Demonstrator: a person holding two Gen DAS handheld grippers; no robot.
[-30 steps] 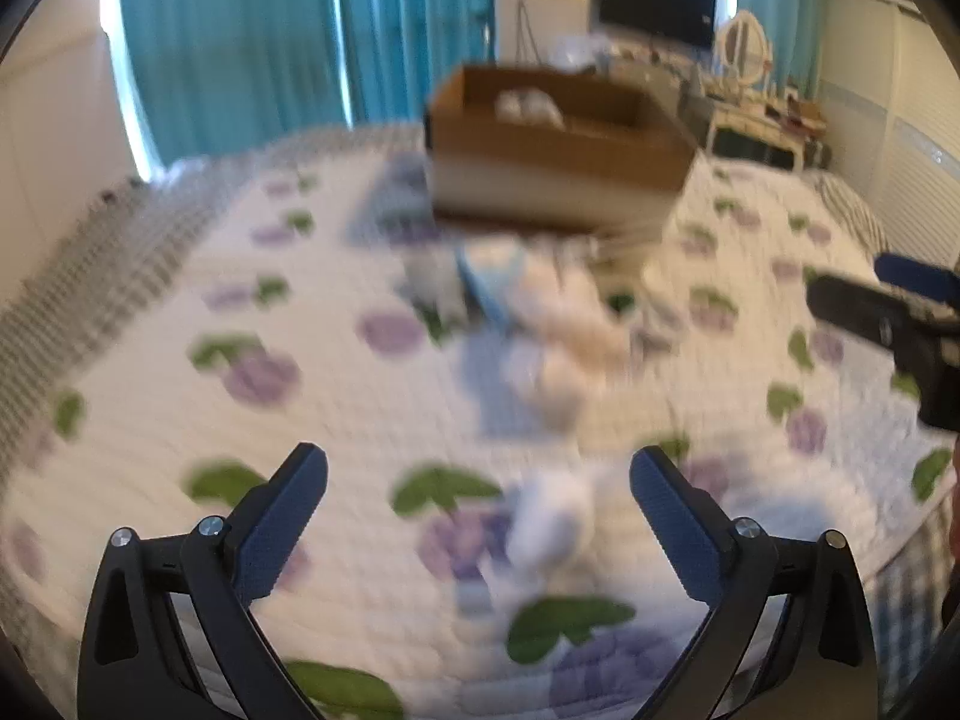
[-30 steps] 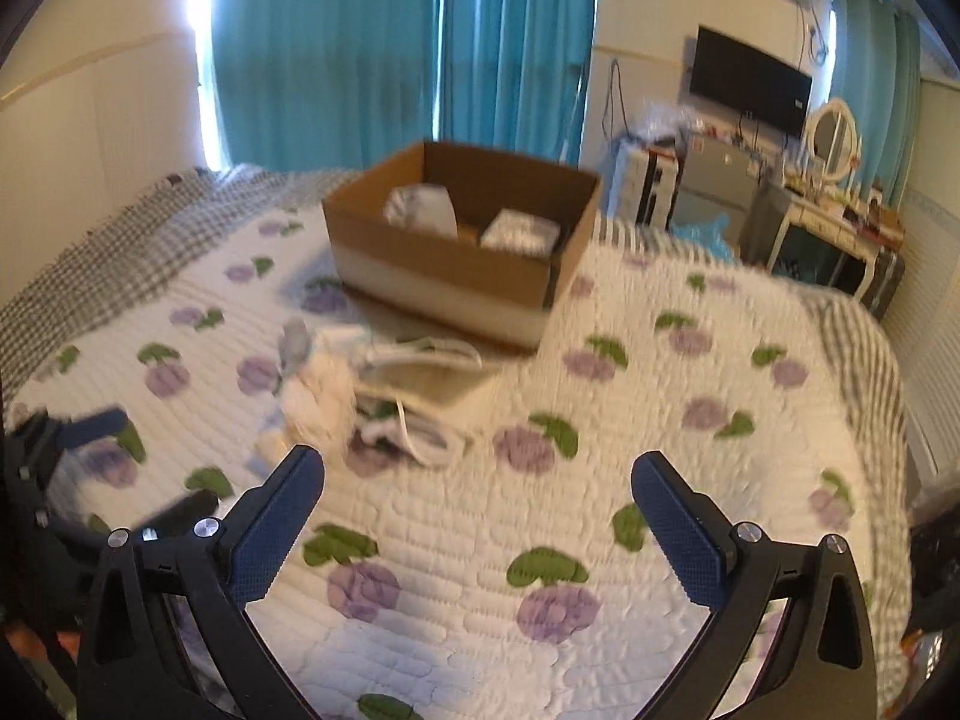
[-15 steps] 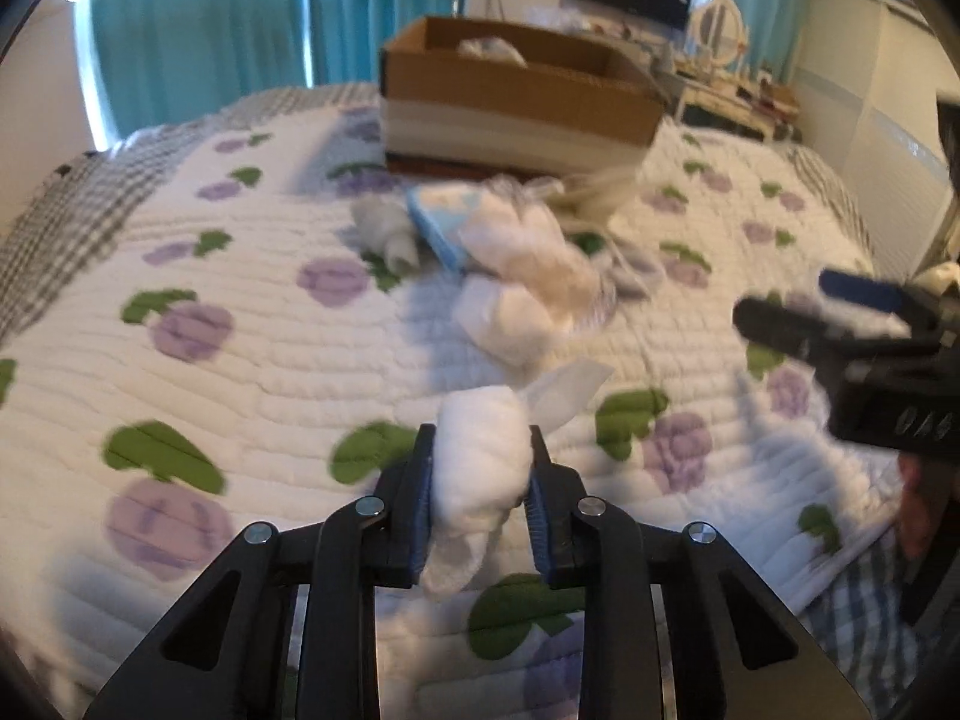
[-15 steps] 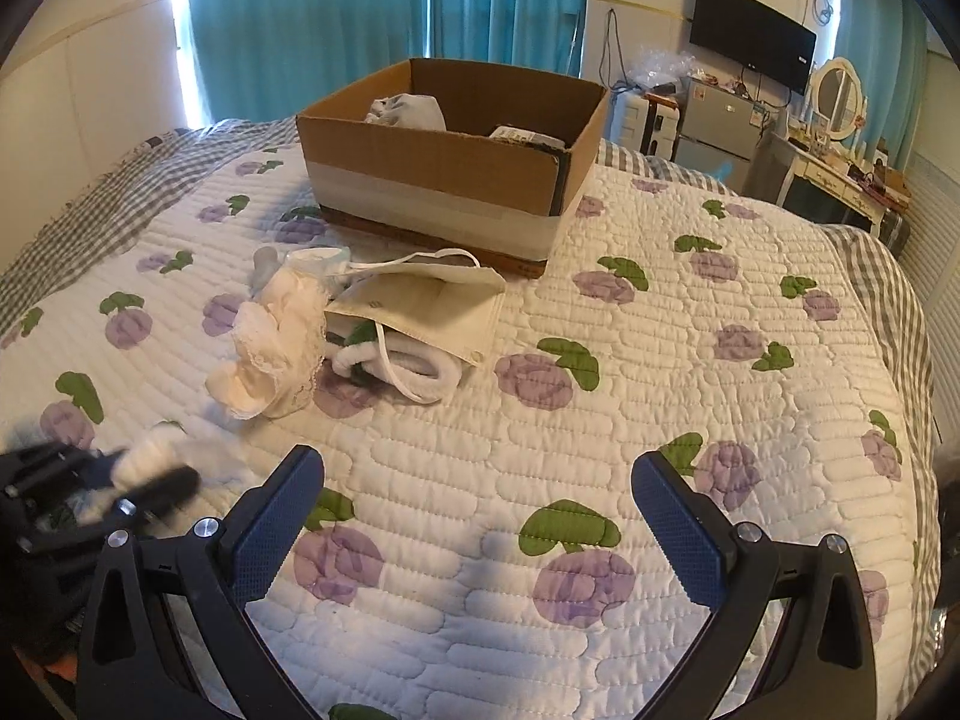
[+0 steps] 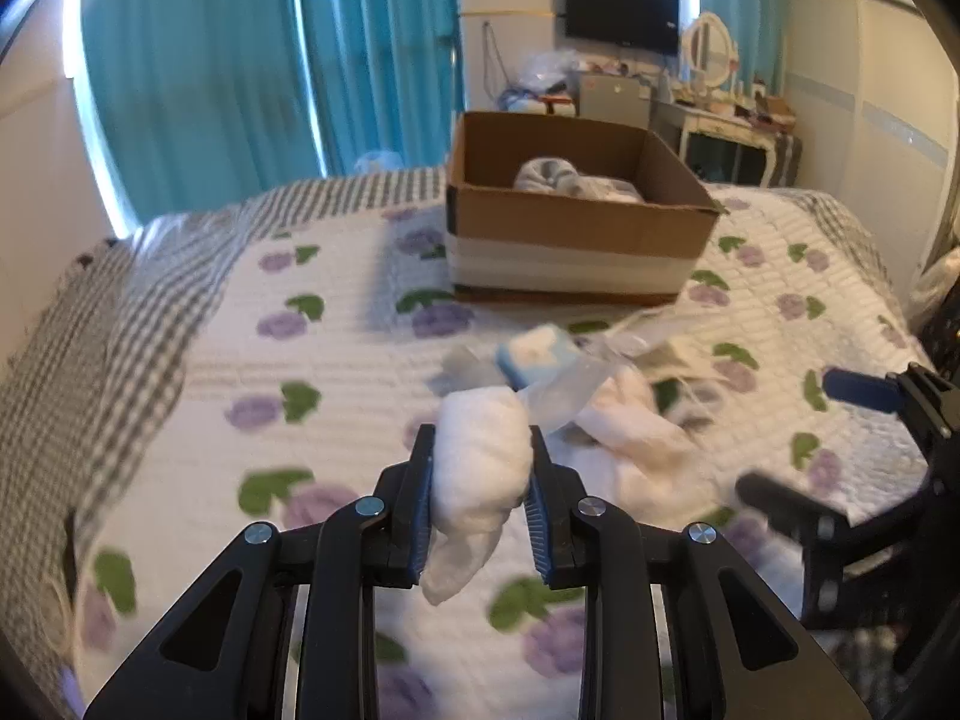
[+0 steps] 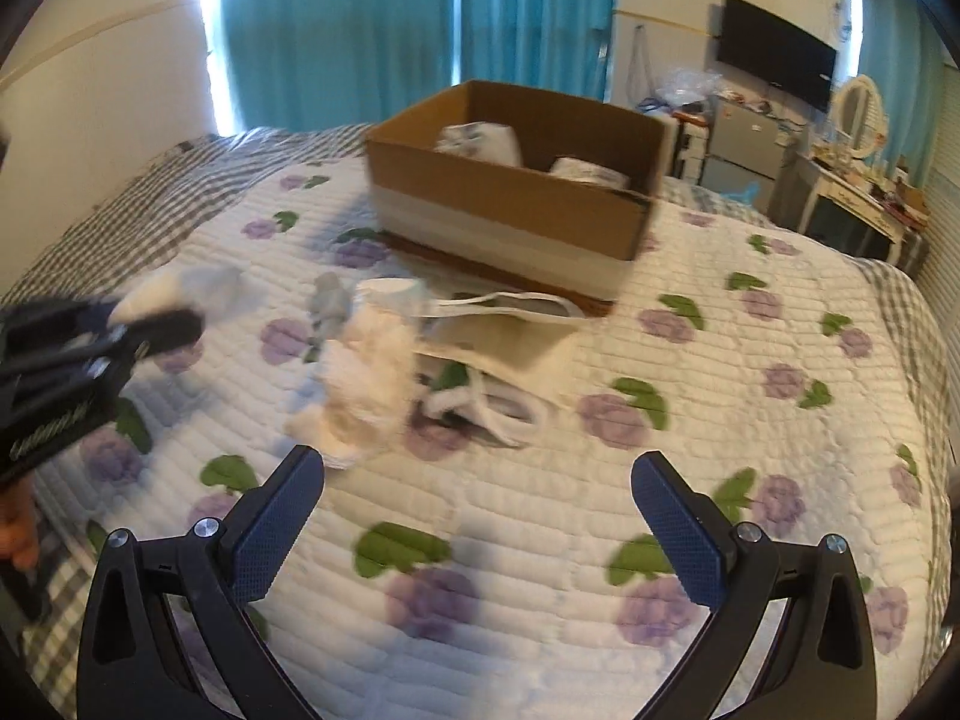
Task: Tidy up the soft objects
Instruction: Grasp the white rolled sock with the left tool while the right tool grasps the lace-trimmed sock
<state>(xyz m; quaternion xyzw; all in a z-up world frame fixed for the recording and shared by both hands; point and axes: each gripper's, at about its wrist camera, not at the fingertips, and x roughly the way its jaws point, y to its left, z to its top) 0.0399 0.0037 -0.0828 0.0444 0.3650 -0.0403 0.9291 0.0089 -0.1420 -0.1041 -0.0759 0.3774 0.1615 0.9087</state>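
My left gripper (image 5: 480, 474) is shut on a white rolled cloth (image 5: 480, 468) and holds it above the bed; it also shows at the left of the right wrist view (image 6: 162, 312). A brown cardboard box (image 5: 576, 228) stands at the far side of the bed with soft items inside, and shows in the right wrist view (image 6: 516, 204). A pile of soft things lies before the box: a cream cloth (image 6: 366, 372), a beige pouch (image 6: 498, 336), a blue-white item (image 5: 540, 354). My right gripper (image 6: 477, 516) is open and empty above the quilt, right of the left one (image 5: 840, 456).
The bed has a white quilt with purple flowers (image 6: 720, 420) and a grey checked edge (image 5: 90, 348). Teal curtains (image 5: 270, 60) hang behind. A desk, a mirror and a TV (image 5: 621, 12) stand at the back right.
My left gripper closed on the white rolled cloth and lifted it off the quilt toward the box. My right gripper stayed open and shifted a little closer to the pile.
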